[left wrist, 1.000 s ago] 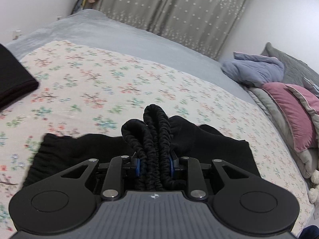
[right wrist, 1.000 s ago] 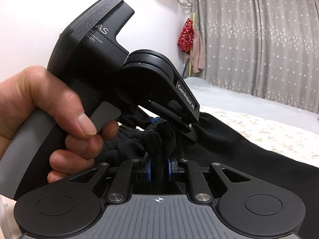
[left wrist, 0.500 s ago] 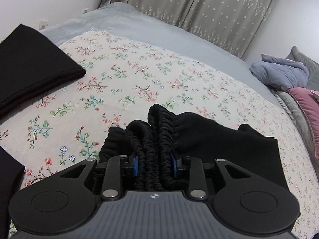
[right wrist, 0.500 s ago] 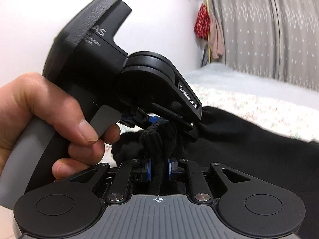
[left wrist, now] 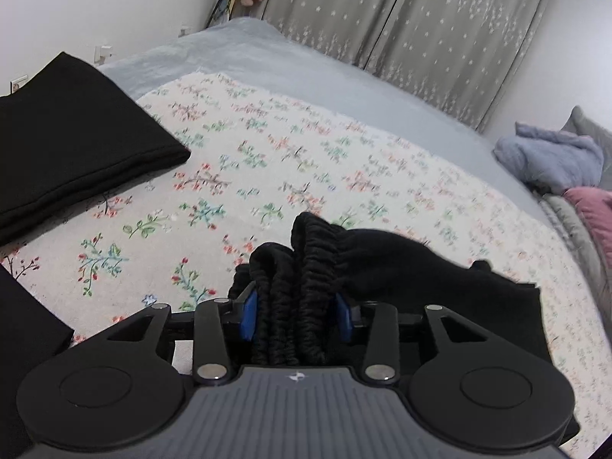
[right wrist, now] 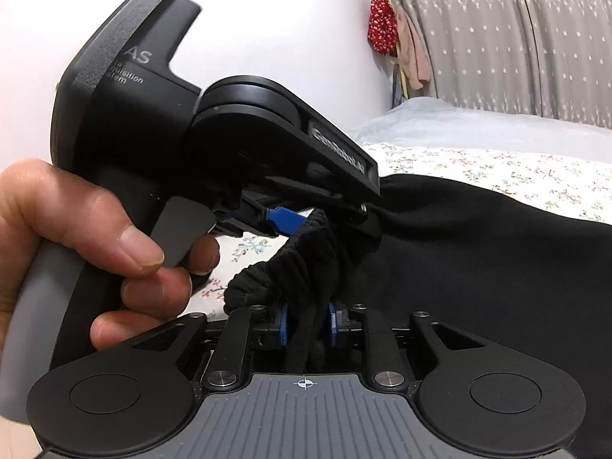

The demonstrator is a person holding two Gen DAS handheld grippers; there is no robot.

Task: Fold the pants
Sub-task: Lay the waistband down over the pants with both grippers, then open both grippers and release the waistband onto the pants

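The black pants point(left wrist: 401, 267) lie on the floral bedspread point(left wrist: 306, 153). Their bunched elastic waistband point(left wrist: 302, 267) stands between the blue pads of my left gripper point(left wrist: 294, 313). That gripper's jaws are opening, and the cloth still fills the gap. In the right wrist view my right gripper point(right wrist: 308, 323) has a strand of the same waistband point(right wrist: 306, 252) between its pads, and its jaws are opening too. The left gripper's body point(right wrist: 267, 145), held by a hand point(right wrist: 76, 229), is just ahead and above. The pants point(right wrist: 478, 248) spread away to the right.
A folded black garment point(left wrist: 69, 134) lies at the left of the bed, and another black cloth point(left wrist: 23, 336) is at the lower left. A blue-grey bundle point(left wrist: 554, 157) and a pink pillow point(left wrist: 589, 210) sit at the right. Grey curtains point(left wrist: 420, 30) hang behind.
Both grippers' pads have spread apart around the waistband. The left view has swung left, bringing the folded black garment into fuller view. The right gripper has also shifted.
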